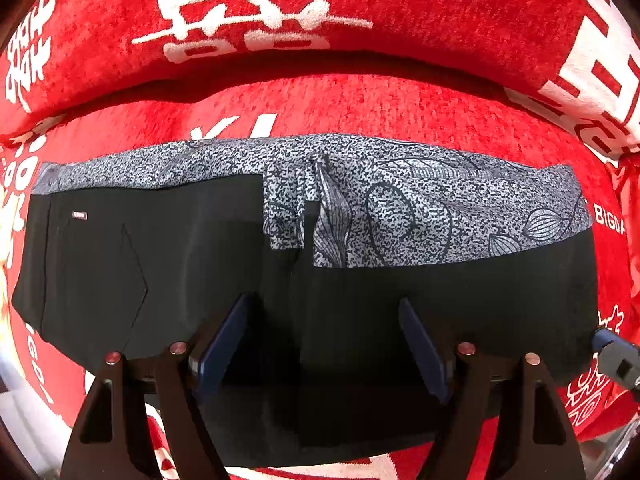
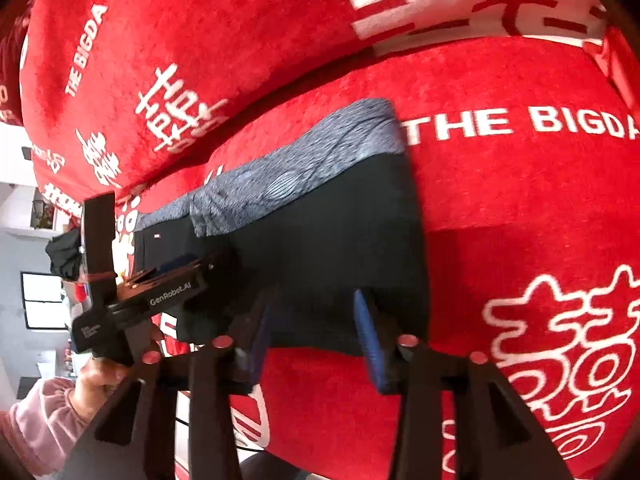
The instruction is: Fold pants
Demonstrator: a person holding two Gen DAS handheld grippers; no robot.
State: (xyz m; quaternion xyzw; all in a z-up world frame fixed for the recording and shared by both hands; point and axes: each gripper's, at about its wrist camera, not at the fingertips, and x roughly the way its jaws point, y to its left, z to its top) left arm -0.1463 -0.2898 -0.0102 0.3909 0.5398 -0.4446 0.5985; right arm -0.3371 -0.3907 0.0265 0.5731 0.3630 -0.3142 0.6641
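Folded black pants (image 1: 200,264) with a grey leaf-patterned band (image 1: 400,208) along their far edge lie flat on a red seat cushion (image 1: 360,108). My left gripper (image 1: 324,302) points straight down over the middle of the pants. Its jaws stand wide open and the blue pads (image 1: 224,340) are clear of the cloth. In the right wrist view the same pants (image 2: 320,240) stretch away to the left. My right gripper (image 2: 316,300) is at their near right end, open. The black cloth lies flat between its blue pads (image 2: 370,340), not pinched.
A red back cushion (image 1: 400,8) with white characters rises right behind the pants. Red seat printed "THE BIGDAY" (image 2: 520,200) spreads to the right. A person's hand (image 2: 100,376) in a pink sleeve (image 2: 44,420) holds the left gripper. A room with a window (image 2: 40,300) shows past the sofa's left end.
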